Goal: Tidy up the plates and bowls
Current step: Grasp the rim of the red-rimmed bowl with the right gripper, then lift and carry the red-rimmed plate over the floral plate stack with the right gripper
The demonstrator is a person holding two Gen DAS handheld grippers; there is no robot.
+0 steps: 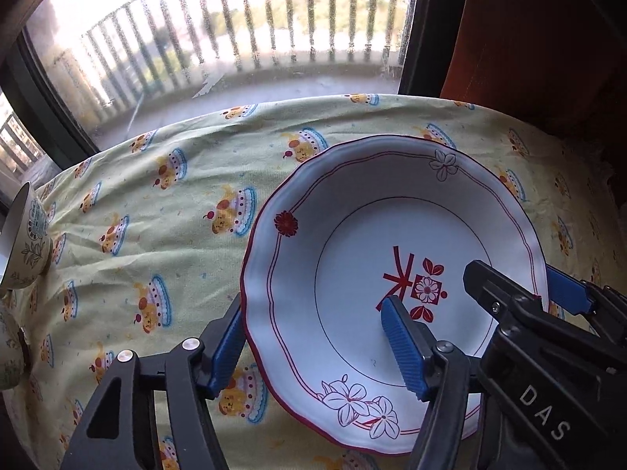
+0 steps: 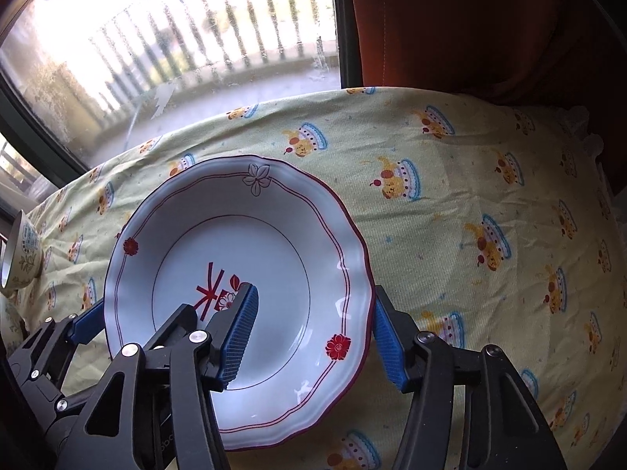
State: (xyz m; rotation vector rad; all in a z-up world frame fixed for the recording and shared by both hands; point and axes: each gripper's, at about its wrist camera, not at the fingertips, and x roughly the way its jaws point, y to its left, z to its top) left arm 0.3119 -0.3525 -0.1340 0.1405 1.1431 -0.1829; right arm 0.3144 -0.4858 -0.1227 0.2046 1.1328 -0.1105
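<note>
At the far left edge of the table a patterned bowl lies tipped on its side, with part of another bowl just below it, both well apart from the action. A yellow tablecloth printed with little cakes covers the table, and it is rumpled.

Moving right, the left gripper straddles the left rim of the plate: one blue pad sits outside and below the rim, the other over the plate's well. The jaws are spread wide, and whether either pad actually bears on the plate cannot be told. The plate — white, scalloped, with red line work and a red motif in its centre — appears to rest on the cloth near the middle of the table.

Further right, the right gripper straddles the opposite rim in the same way, its jaws also wide apart and not pinched on anything.

The risks come from that slack arrangement. If the two grippers close unevenly, one side could lift first and the plate could tilt and slide out of the other. The glazed rim looks slippery, so a shallow bite might let go mid-lift. A pad beneath the rim could also snag the loose cloth and drag it — toward the tipped bowl, which could roll.
</note>
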